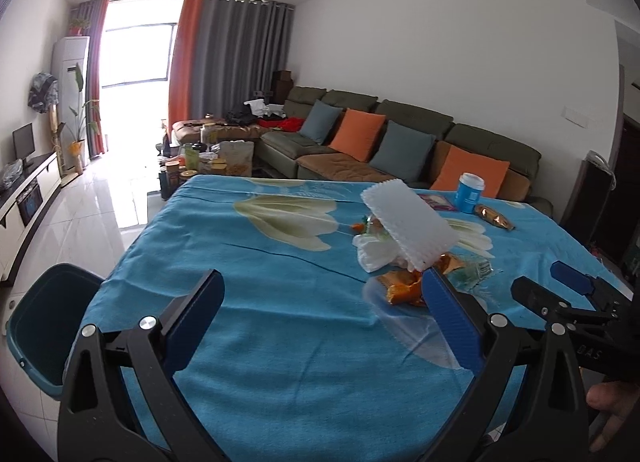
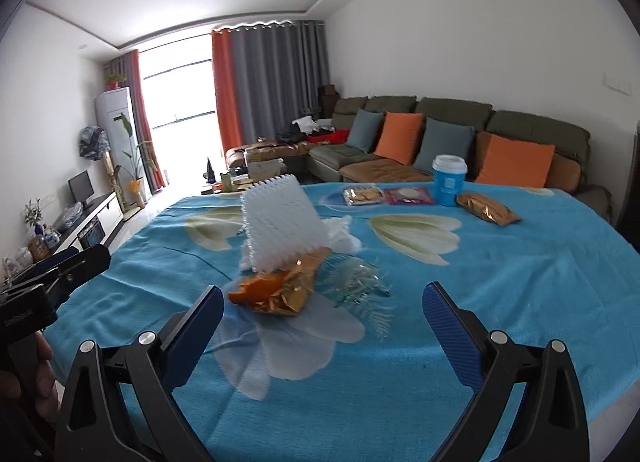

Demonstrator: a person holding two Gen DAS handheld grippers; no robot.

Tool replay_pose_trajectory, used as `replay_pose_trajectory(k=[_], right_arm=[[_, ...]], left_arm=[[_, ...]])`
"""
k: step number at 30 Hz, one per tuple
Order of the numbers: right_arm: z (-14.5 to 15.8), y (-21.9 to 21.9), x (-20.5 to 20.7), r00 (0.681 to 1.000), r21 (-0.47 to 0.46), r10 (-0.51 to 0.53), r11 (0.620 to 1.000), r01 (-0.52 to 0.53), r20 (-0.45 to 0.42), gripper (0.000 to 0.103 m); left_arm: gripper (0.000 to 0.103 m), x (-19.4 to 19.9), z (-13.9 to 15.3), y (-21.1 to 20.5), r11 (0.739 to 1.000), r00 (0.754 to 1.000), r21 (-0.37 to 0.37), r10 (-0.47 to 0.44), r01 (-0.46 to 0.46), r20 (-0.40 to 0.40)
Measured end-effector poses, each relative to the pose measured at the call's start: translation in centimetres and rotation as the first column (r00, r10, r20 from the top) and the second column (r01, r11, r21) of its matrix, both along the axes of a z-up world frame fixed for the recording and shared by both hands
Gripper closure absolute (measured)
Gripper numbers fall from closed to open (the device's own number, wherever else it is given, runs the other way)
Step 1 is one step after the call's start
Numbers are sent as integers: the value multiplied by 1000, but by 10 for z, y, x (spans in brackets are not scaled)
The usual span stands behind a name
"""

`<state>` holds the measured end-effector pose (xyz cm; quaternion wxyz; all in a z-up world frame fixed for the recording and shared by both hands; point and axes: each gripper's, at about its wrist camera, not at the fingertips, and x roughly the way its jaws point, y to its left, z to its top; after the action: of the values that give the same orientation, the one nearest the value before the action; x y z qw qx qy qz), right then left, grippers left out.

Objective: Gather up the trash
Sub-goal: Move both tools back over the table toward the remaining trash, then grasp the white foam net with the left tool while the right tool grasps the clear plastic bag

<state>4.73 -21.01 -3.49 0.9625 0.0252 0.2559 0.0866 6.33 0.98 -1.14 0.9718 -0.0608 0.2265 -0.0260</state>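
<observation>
Both tongs hang low over the worktop's near edge with jaws spread wide and empty, left tongs [image 1: 322, 294] and right tongs [image 2: 324, 302] side by side. The trash pile sits mid-worktop: a ribbed white foam sheet [image 2: 282, 222] leaning on a crinkled gold-orange wrapper [image 2: 276, 294], crumpled tissue [image 1: 376, 250] partly hidden behind it. A teal bin [image 1: 48, 334], cut off, stands at the worktop's left near corner.
</observation>
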Motion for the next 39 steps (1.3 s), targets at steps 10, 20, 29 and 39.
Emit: replay_pose_trajectory(k=[10, 20, 29, 39], right_arm=[[-10, -12, 19, 999, -15, -38, 999, 37, -33, 7], [-24, -22, 52, 992, -16, -53, 999, 52, -116, 24], [-32, -17, 78, 983, -27, -31, 999, 26, -178, 37], [-36, -15, 89, 977, -15, 0, 1000, -4, -215, 60]], left_arm=[[6, 25, -2, -9, 999, 999, -1, -42, 42, -6], [6, 56, -3, -26, 995, 995, -27, -97, 96, -18], [6, 87, -12, -46, 986, 985, -37, -164, 162, -54], [6, 122, -20, -68, 966, 964, -87, -250, 242, -90]])
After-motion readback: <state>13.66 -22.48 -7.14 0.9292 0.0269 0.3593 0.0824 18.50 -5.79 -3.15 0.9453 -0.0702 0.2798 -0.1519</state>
